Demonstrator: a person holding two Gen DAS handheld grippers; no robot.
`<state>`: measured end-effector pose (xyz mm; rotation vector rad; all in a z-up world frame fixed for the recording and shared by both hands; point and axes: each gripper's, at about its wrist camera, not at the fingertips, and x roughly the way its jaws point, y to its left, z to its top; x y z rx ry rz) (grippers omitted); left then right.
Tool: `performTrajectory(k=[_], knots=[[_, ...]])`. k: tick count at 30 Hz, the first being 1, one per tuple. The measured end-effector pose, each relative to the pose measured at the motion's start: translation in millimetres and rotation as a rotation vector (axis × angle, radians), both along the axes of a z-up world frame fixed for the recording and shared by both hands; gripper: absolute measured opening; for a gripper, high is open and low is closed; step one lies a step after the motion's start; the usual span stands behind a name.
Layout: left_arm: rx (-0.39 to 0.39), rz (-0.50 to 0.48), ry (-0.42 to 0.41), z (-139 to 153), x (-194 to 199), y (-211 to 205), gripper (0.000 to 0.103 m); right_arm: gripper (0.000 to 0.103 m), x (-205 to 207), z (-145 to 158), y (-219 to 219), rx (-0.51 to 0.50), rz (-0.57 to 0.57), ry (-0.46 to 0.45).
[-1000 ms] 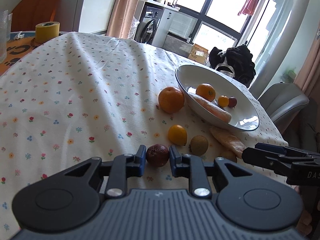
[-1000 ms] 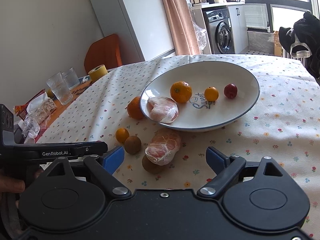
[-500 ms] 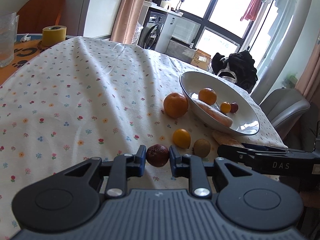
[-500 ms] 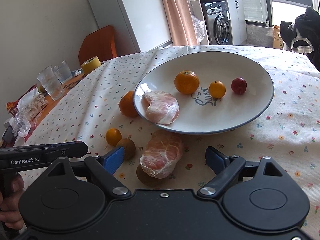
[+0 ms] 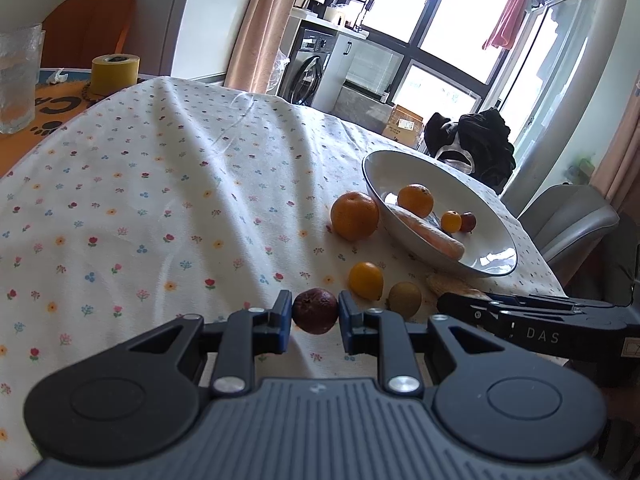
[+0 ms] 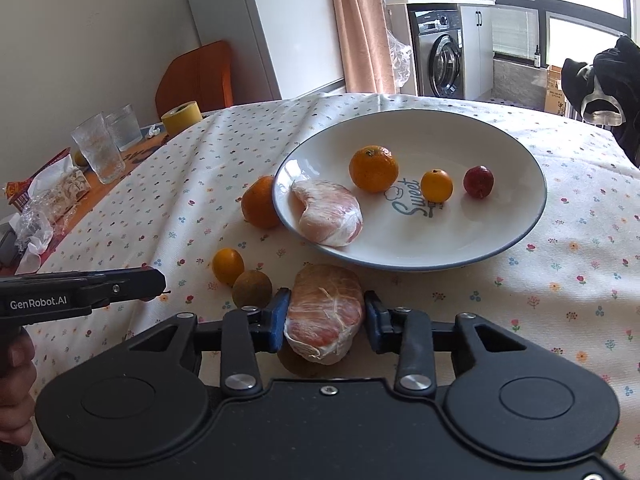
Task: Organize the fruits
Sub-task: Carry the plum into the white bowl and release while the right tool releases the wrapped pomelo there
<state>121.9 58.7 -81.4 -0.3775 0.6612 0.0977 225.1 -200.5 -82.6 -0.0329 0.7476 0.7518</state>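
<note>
Left gripper (image 5: pixel 315 312) clamps dark passion fruit (image 5: pixel 314 311), well short of plate (image 6: pixel 520 236) | right gripper (image 6: pixel 325 318) grips peeled pomelo chunk (image 6: pixel 325 312) just before plate's near rim

The white plate (image 6: pixel 500 240) carries the word "Sweet" in dark script on its floor, with smaller print under it too fine to read. The side of the left gripper (image 6: pixel 80 300) reads "GenRobot.AI" in white. The right gripper (image 5: pixel 540 328) shows "DAS" on its side. The orange mat (image 5: pixel 52 104) bears large white letters, only "C" and "A" legible.
</note>
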Motion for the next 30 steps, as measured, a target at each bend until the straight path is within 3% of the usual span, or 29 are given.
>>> performTrajectory(k=[30], knots=[[0.038, -0.049, -0.054, 26.7, 4.2, -33.2, 0.023, 0.036, -18.9, 33.1, -32.2, 0.105, 0.020, -0.073]])
